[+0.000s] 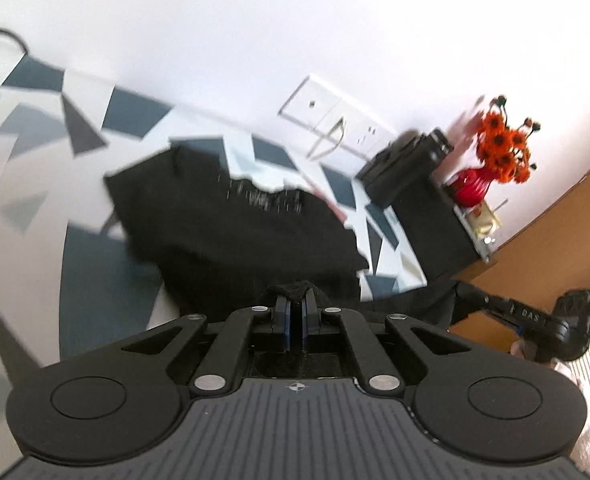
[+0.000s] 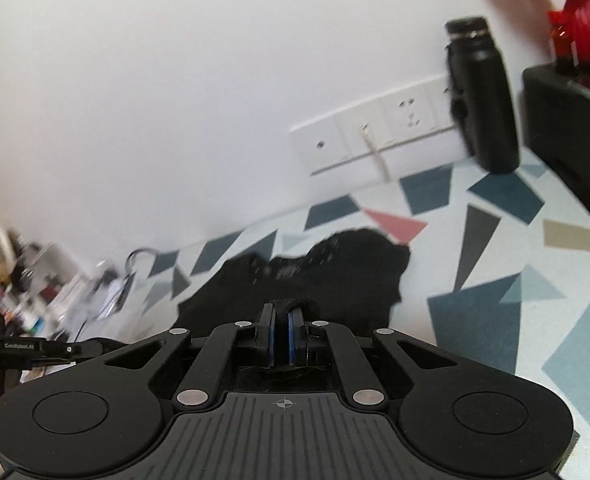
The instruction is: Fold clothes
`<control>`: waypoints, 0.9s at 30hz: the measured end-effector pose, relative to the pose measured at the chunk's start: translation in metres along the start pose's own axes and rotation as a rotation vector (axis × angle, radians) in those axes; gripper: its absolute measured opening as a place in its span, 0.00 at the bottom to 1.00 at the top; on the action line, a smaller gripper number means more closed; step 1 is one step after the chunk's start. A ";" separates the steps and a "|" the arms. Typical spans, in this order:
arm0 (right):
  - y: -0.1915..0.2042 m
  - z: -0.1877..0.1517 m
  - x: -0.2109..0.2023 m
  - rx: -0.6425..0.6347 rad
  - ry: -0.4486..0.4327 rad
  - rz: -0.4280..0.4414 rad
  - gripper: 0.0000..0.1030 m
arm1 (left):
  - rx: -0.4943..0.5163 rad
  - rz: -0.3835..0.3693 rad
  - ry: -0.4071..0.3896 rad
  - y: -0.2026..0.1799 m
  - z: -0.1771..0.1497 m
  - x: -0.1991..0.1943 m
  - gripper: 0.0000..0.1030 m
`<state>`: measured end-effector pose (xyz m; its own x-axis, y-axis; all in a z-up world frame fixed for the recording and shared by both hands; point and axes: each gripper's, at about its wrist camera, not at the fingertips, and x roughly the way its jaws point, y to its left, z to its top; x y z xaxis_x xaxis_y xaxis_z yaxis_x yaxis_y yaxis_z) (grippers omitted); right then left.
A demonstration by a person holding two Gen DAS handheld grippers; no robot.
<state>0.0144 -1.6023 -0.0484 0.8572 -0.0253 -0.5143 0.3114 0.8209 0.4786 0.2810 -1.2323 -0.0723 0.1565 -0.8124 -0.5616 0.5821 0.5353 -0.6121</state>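
Blurring hides the garment's (image 1: 231, 220) print; one black garment, two claws, left (image 1: 293, 304) and right (image 2: 281, 314), each clamped narrow on its near hem.

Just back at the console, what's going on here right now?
A person is folding a black garment on the patterned tabletop. The left gripper and the right gripper each have their jaws shut on an edge of the cloth, lifting it. A black bottle stands by the wall.

"genrobot.ai" is printed in white on the left claw (image 2: 35, 347) body at nine o'clock in the right wrist view; white print on the black garment (image 1: 235, 232) is unreadable.
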 end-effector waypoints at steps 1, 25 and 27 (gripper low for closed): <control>0.004 0.003 0.001 0.005 -0.011 -0.019 0.05 | 0.001 -0.010 -0.006 0.004 0.008 0.003 0.05; -0.088 0.076 0.196 0.136 0.124 -0.093 0.23 | -0.126 0.150 0.005 0.090 0.117 0.167 0.05; -0.097 0.081 0.210 0.126 0.114 -0.118 0.42 | -0.145 0.210 0.023 0.100 0.124 0.181 0.25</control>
<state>0.1972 -1.7335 -0.1450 0.7621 -0.0462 -0.6458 0.4616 0.7382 0.4919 0.4660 -1.3547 -0.1663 0.2426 -0.6755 -0.6963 0.4181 0.7205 -0.5533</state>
